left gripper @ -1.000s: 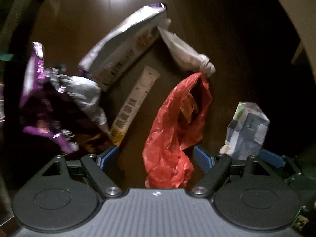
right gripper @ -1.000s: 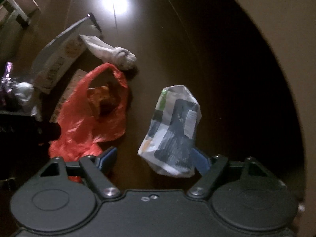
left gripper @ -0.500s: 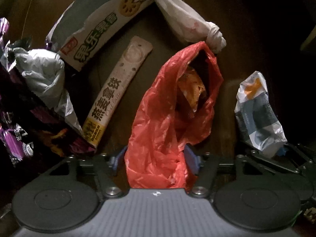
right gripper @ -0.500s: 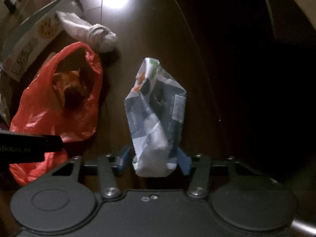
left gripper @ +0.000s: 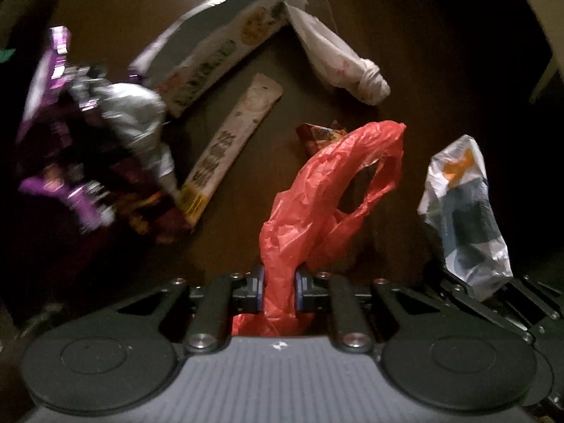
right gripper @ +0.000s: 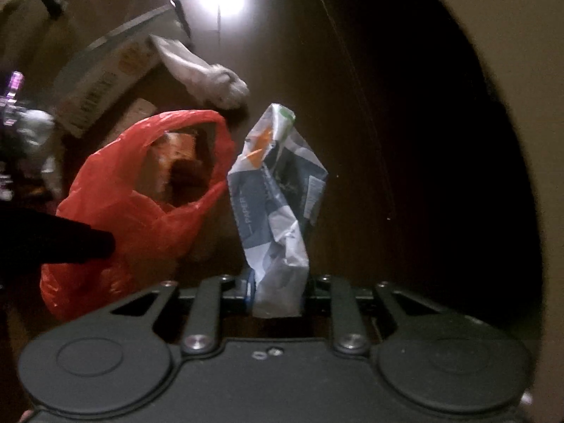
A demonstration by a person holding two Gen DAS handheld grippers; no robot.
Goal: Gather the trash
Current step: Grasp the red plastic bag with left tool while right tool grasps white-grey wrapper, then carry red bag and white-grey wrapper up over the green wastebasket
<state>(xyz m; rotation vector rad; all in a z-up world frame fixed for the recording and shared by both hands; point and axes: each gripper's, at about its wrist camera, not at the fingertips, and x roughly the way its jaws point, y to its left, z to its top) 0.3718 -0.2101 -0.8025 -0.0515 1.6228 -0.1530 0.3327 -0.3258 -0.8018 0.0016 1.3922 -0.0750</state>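
Trash lies on a dark wooden floor. My left gripper (left gripper: 278, 290) points down, its jaws closing on the lower end of a red plastic bag (left gripper: 328, 190), which is pinched between the blue pads. The bag (right gripper: 141, 194) also shows in the right wrist view, with an orange wrapper inside its mouth. My right gripper (right gripper: 276, 294) has its jaws closing on a crumpled white, grey and orange paper packet (right gripper: 278, 204), squeezed between the pads. That packet (left gripper: 465, 211) appears at the right of the left wrist view.
A knotted white bag (left gripper: 342, 60), a flat white snack packet (left gripper: 218, 49), a long beige stick wrapper (left gripper: 229, 151), a small orange wrapper (left gripper: 317, 135), and crumpled silver and purple wrappers (left gripper: 88, 141) lie on the floor. A pale curved edge (right gripper: 493, 35) runs along the right.
Both grippers closed from wide open onto their items: the left onto the red bag, the right onto the paper packet. The bag and the packet are now bunched narrow between the pads.
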